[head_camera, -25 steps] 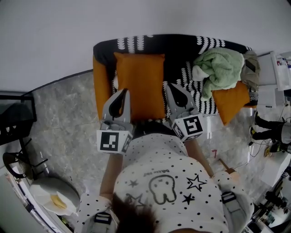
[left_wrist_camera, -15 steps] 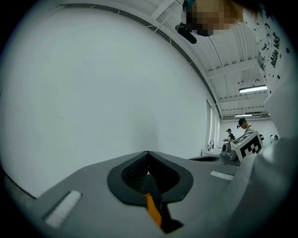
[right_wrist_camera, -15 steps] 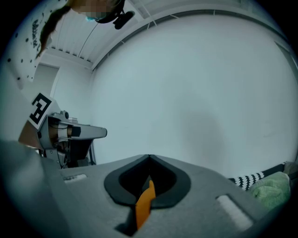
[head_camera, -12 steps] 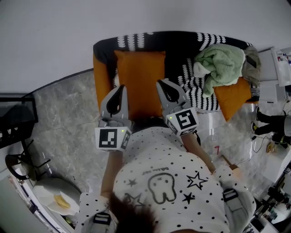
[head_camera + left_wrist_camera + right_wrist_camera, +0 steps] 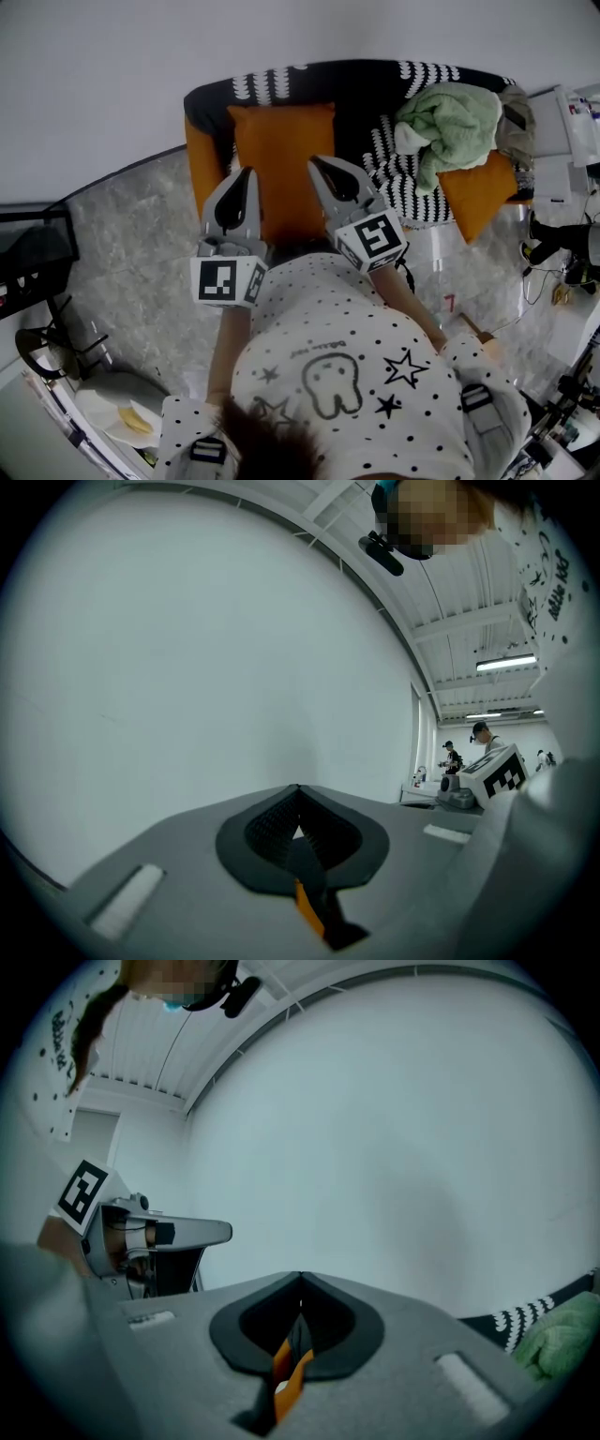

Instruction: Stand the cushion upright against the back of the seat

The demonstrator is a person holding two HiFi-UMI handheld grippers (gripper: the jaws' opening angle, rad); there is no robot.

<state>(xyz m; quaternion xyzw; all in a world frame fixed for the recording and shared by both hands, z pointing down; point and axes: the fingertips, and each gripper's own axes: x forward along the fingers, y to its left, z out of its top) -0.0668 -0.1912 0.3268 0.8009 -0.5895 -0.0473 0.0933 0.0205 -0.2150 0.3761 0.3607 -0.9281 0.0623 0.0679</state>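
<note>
An orange cushion (image 5: 281, 155) lies on the seat of a black sofa with white patterning (image 5: 375, 98), its far edge at the backrest. My left gripper (image 5: 246, 175) is shut on the cushion's left side and my right gripper (image 5: 315, 163) on its right side. Both point level toward the white wall. In the left gripper view the jaws (image 5: 298, 799) are closed with a sliver of orange fabric (image 5: 306, 907) pinched between them. The right gripper view shows the same: closed jaws (image 5: 300, 1286) with orange fabric (image 5: 286, 1372) in them. Most of the cushion is hidden below both gripper cameras.
An orange armrest (image 5: 199, 169) flanks the cushion on the left. A green blanket (image 5: 450, 127) and a second orange cushion (image 5: 478, 192) fill the sofa's right half. Marbled floor (image 5: 131, 244) lies to the left, and desks with gear (image 5: 572, 141) to the right.
The right gripper has shifted left and toward the sofa back, and the cushion has moved a little that way with it. The left gripper has barely moved. Both stay shut.
</note>
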